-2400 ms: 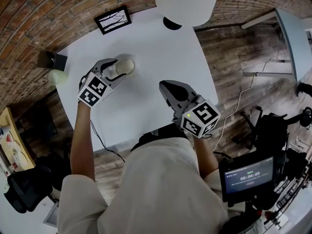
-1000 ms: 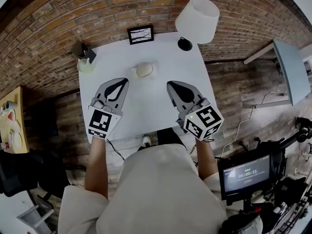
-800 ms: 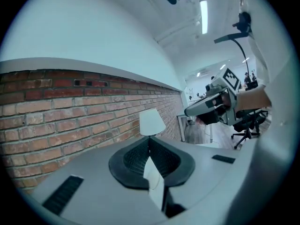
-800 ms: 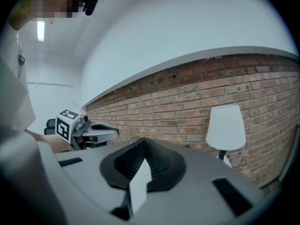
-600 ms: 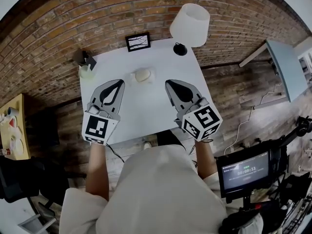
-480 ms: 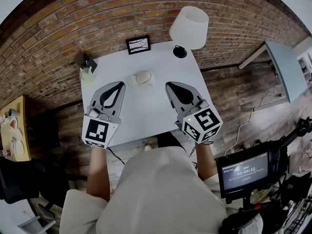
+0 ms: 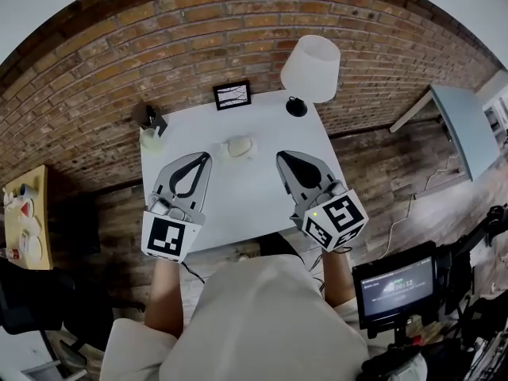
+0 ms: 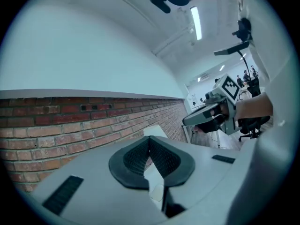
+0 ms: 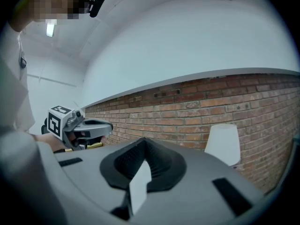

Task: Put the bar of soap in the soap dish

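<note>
"Where is the soap, then?"

"The bar of soap (image 7: 236, 146) lies in the soap dish (image 7: 250, 152), toward the back of the white table (image 7: 254, 205), about midway across. It's a pale cream, rounded lump on a shallow whitish dish. From here it's too small to tell more."

"And the two tools?"

"Both are held level above the near half of the table, well apart from the dish and either side of it. The left gripper (image 7: 204, 158) has its jaws pressed together with nothing between them. The right gripper (image 7: 281, 159) is the same, its dark pads meeting at the tips and empty. Each has a marker cube at the person's end."

"What else is on the table?"

"A small black picture frame (image 7: 232, 95) stands at the back edge, behind the dish. A lamp (image 7: 310, 68) with a white shade and a dark round base is at the back right corner. At the back left corner there's a pale green cup (image 7: 151, 140), with a dark box (image 7: 148, 117) just behind it. All of them stand apart from the dish."

"And the room?"

"There's a brick wall (image 7: 95, 94) behind the table, painted white higher up, and a wood-plank floor (image 7: 397, 165). A grey desk (image 7: 464, 117) is off to the right, and a small screen (image 7: 393, 288) is on a stand by the person's right elbow. A yellow table (image 7: 36, 236) with a few small things on it is at the far left."
</note>
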